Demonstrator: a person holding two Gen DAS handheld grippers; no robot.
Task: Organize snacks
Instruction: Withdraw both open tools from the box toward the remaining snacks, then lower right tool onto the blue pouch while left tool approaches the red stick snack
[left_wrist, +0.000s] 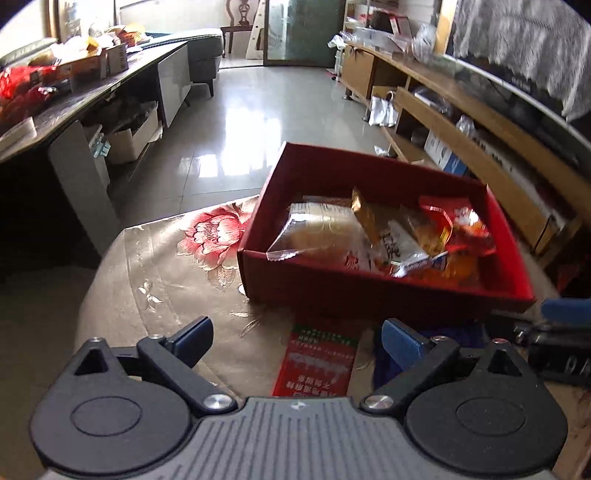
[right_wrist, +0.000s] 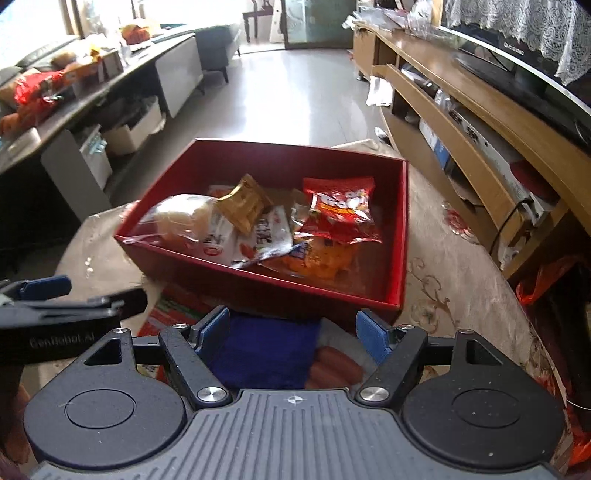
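Note:
A red box (left_wrist: 388, 291) (right_wrist: 258, 284) sits on the floral tablecloth and holds several snack packs: a bread pack (left_wrist: 317, 232) (right_wrist: 181, 218), a gold pack (right_wrist: 242, 206) and a red chip bag (left_wrist: 461, 225) (right_wrist: 341, 206). My left gripper (left_wrist: 295, 339) is open above a red and green packet (left_wrist: 319, 360) lying in front of the box. My right gripper (right_wrist: 291, 332) is open over a blue sausage packet (right_wrist: 266, 350) on the table. The left gripper also shows in the right wrist view (right_wrist: 74, 295).
The floral-cloth table (left_wrist: 166, 266) ends at the left. A wooden TV cabinet (right_wrist: 480, 122) runs along the right. A dark cluttered desk (left_wrist: 74, 99) stands at the left, with tiled floor (left_wrist: 240, 122) between.

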